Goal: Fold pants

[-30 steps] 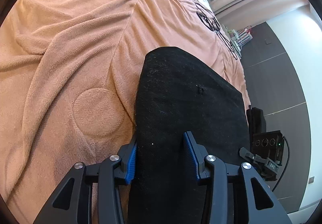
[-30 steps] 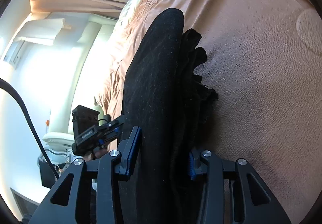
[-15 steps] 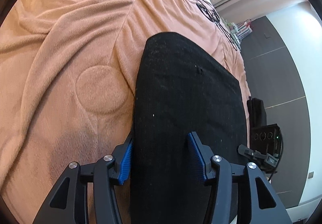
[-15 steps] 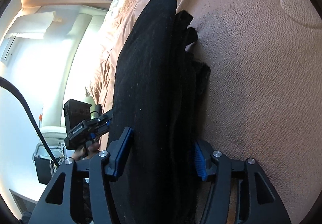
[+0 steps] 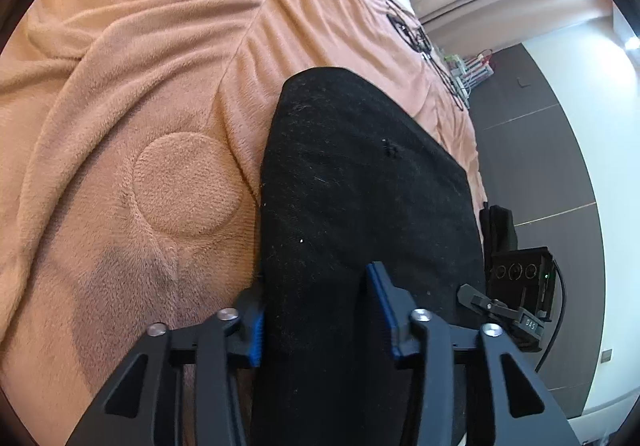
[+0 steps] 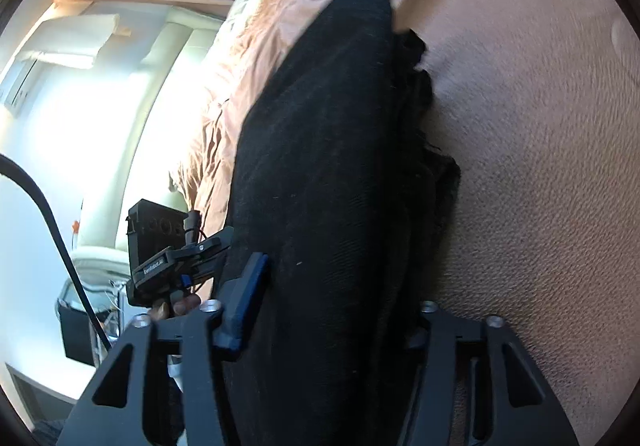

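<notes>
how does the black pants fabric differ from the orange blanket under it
The black folded pants are dark, flat-woven and lint-specked; the peach fleece blanket is pale and plush with an embossed circle. The pants form a compact stack held in both tools, the left tool and the right tool; the blanket spreads wide in loose wrinkles. Both are soft cloth.

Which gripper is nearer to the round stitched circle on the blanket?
Left. The left gripper grips the black pants right beside the circle; the right gripper holds the pants' far side.
</notes>
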`<move>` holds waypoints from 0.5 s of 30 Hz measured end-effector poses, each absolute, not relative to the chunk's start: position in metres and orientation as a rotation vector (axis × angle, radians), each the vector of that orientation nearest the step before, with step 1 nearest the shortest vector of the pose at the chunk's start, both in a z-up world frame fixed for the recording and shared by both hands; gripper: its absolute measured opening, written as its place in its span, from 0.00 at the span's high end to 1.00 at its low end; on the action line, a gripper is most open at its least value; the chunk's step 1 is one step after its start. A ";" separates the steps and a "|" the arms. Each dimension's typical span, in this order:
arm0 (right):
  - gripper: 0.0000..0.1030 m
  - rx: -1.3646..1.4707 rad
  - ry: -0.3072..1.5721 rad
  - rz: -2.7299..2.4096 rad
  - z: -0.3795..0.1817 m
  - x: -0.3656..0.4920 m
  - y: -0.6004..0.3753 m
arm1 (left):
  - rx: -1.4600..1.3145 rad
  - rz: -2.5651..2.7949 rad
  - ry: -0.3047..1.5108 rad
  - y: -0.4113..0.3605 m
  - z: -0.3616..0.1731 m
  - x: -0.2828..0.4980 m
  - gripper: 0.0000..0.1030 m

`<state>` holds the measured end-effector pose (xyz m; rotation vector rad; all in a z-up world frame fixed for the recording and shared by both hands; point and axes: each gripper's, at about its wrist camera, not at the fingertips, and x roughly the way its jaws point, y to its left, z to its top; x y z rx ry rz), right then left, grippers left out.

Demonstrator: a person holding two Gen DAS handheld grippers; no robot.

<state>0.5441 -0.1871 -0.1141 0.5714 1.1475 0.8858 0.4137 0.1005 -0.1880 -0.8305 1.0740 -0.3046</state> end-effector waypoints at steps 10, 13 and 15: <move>0.74 0.545 1.050 0.914 -0.092 0.525 -0.186 | -0.815 -0.329 1.005 0.099 -0.156 0.396 0.70; 0.74 0.535 1.020 0.911 -0.085 0.519 -0.189 | -0.809 -0.342 0.983 0.099 -0.145 0.388 0.70; 0.74 0.530 1.003 0.910 -0.082 0.516 -0.189 | -0.806 -0.349 0.970 0.098 -0.138 0.386 0.70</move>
